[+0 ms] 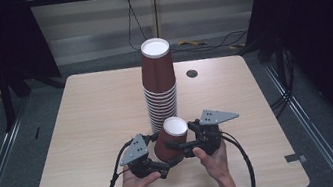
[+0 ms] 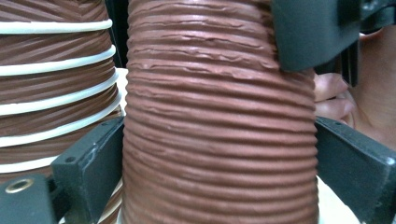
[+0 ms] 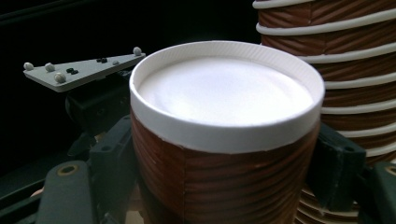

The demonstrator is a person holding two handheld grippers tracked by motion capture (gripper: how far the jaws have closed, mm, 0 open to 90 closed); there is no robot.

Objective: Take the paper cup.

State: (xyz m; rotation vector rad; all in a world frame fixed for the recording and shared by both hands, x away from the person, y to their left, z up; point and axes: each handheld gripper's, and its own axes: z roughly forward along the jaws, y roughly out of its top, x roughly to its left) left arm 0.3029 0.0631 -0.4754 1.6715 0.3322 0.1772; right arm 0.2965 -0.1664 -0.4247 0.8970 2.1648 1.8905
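Two black grippers flank one brown ribbed paper cup [image 1: 172, 140], at six o'clock of the tall cup stack [image 1: 159, 87]: right gripper [image 1: 175, 146] clamps it, left gripper [image 1: 165, 167] is slightly parted around it.

One camera is looking down from high above the table [image 1: 85, 136]. Two are sitting very close, both seeing the brown cup [image 1: 172, 140] and the cup stack [image 1: 158, 82].

1. A brown ribbed paper cup [image 2: 219, 130] stands close before the camera, its ridged wall running from top to bottom
2. The left gripper [image 2: 219, 182] has one black jaw on each side of the cup's lower wall, close against it
3. A stack of cups [image 2: 51, 88] with white rims stands just beside it at left
4. The other gripper [image 2: 313, 32] meets the cup at upper right, with a hand [image 2: 355, 98] behind it
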